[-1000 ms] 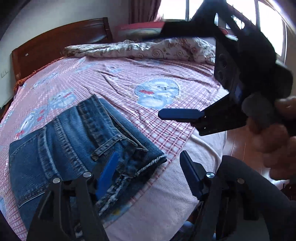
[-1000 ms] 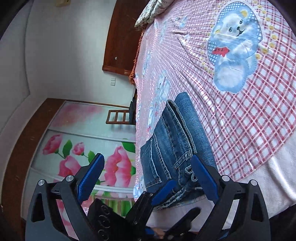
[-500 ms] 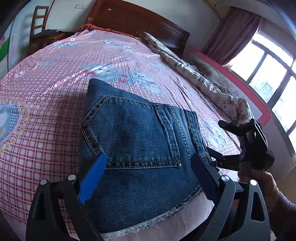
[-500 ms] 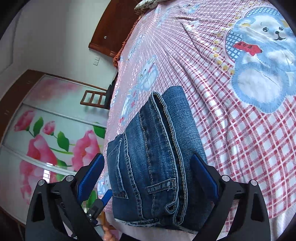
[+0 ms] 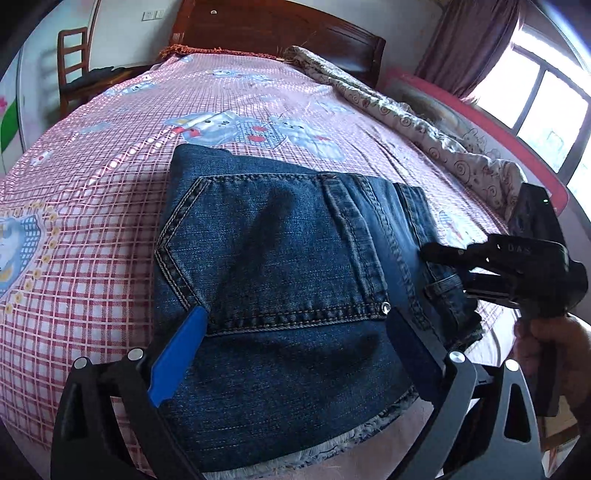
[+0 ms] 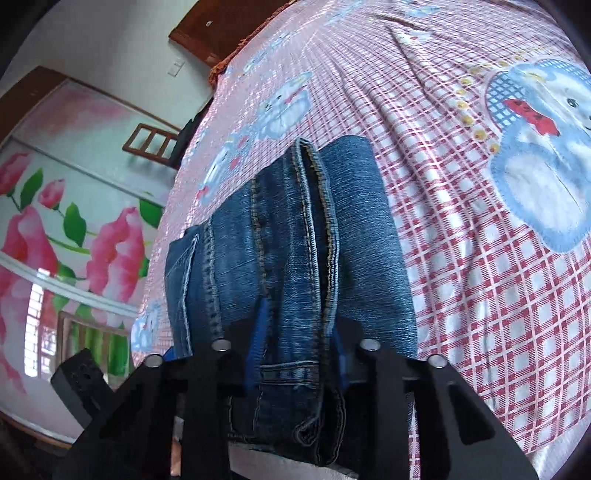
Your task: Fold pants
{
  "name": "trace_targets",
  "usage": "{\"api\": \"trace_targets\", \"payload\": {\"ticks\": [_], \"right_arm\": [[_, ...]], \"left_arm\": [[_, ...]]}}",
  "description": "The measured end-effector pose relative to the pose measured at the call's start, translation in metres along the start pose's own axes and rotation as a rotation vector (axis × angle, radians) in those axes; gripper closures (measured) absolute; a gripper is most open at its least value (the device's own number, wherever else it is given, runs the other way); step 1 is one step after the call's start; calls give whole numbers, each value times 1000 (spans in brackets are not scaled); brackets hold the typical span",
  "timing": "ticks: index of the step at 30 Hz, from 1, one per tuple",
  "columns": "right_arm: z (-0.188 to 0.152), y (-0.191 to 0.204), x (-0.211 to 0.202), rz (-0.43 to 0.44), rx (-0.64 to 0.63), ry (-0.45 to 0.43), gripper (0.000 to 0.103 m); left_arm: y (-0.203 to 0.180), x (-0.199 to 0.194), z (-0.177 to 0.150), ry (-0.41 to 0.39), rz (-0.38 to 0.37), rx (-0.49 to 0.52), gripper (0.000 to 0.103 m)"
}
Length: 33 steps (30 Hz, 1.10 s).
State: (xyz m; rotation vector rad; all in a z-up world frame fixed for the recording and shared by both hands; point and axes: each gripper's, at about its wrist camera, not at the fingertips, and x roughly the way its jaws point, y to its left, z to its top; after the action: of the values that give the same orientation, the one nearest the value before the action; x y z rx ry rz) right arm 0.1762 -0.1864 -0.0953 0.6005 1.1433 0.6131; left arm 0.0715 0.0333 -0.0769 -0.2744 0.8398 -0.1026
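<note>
Folded blue jeans (image 5: 280, 266) lie near the bed's front edge, back pocket up. My left gripper (image 5: 295, 354) is open, its blue fingers spread wide over the near end of the jeans. My right gripper (image 6: 295, 343) is shut on the jeans' (image 6: 295, 240) folded seam edge; it also shows in the left wrist view (image 5: 443, 258) at the right side of the jeans, jaws closed on the denim.
The pink checked bedsheet (image 5: 92, 221) with bear prints covers the bed. A rolled quilt (image 5: 424, 129) lies along the far right side. A wooden headboard (image 5: 280, 29) and a chair (image 5: 74, 62) stand behind. A floral wardrobe door (image 6: 66, 221) is at left.
My right gripper has closed on the right edge of the jeans. My left gripper has swung over the jeans and come closer, still open.
</note>
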Motion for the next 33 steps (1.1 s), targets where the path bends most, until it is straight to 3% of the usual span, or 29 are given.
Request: {"api": "trace_targets", "payload": {"ticks": [7,9,11,12,14,15,18,20,22,24,27,30,33], "right_arm": [[6,36,-46,52,-92,-80,88],[2,20,-42,23,-54,-70,89],[-4,-5,-19,-60,-12,-27,88],[-11,-19,-5,-60,8,-19,88],[-18,-42,-5,50,138,-74,90],[-19,-43,-6,61,163,-80,90],[-17,-36,-7,22,105,-64,90],[-16,-37,-5,38,134,-61,90],[-18,-43,-7,52,146,-68,90],[-17,-47,-10,51,148,-73,90],[-18,-47,-12,54,155,-74,90],[-20,-51,-16,63,165,-71,88],[-17,-50,-25,52,211,-52,81]], "left_arm": [[1,-7,11,27,7,-71,2],[-2,-5,8,26,6,-54,2],[-7,1,5,25,19,-23,2],[-10,3,3,26,37,2,2],[-16,6,1,31,66,39,2],[-18,6,1,37,77,53,2],[-19,5,8,60,91,32,2],[-17,1,18,68,89,-21,2],[-15,-8,30,28,53,-62,2],[-20,-14,44,-9,50,-35,2],[-25,1,58,1,33,2,2],[-6,43,56,125,37,-59,2],[-19,51,45,110,109,62,2]]}}
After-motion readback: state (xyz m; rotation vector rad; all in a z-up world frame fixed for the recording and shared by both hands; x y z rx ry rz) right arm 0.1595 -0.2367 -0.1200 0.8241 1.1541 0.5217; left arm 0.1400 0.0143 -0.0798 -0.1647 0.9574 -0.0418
